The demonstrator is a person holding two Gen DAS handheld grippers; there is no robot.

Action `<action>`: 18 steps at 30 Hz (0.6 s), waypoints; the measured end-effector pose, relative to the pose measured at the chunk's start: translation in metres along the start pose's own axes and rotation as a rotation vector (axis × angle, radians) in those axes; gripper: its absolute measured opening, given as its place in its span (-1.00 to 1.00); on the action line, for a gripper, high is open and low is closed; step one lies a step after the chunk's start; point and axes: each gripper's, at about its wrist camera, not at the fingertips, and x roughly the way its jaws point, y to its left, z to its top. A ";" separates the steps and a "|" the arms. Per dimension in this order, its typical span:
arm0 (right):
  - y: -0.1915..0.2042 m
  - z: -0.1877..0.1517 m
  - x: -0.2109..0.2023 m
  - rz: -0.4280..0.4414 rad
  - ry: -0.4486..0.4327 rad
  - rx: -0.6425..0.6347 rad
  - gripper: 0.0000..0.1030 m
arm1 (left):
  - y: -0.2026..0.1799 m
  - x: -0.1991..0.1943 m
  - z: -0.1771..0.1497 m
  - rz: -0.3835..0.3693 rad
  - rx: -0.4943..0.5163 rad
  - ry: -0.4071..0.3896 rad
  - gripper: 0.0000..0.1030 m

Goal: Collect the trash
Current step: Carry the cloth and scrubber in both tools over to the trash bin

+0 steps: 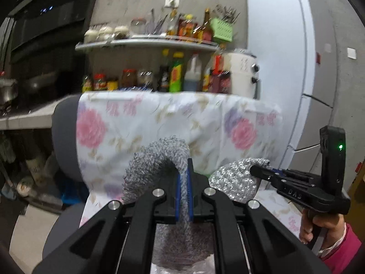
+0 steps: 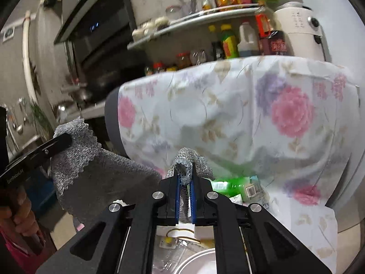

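Both grippers hold one grey knitted cloth with a glittery silver side. In the left wrist view my left gripper (image 1: pixel 184 171) is shut on a fold of the grey cloth (image 1: pixel 157 162), held up in the air. To its right the right gripper (image 1: pixel 255 170) pinches the cloth's silver end (image 1: pixel 232 180). In the right wrist view my right gripper (image 2: pixel 185 171) is shut on the silver end (image 2: pixel 189 157), and the left gripper (image 2: pixel 66 140) grips the grey cloth (image 2: pixel 91 173) at the left. Below lie trash items: a green wrapper (image 2: pixel 228 186), cartons and a clear plastic container (image 2: pixel 182 255).
A chair back draped in a floral cloth (image 1: pixel 159 123) stands right in front. Behind it is a two-tier shelf (image 1: pixel 148 42) of sauce bottles and jars, a white appliance (image 1: pixel 241 73) and a white fridge (image 1: pixel 285 57). A stove and range hood (image 2: pixel 100 29) stand at left.
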 end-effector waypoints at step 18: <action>-0.063 -0.092 -0.237 -0.515 -0.180 0.099 -0.85 | -0.200 -0.043 -0.032 -0.547 0.164 -0.094 -0.93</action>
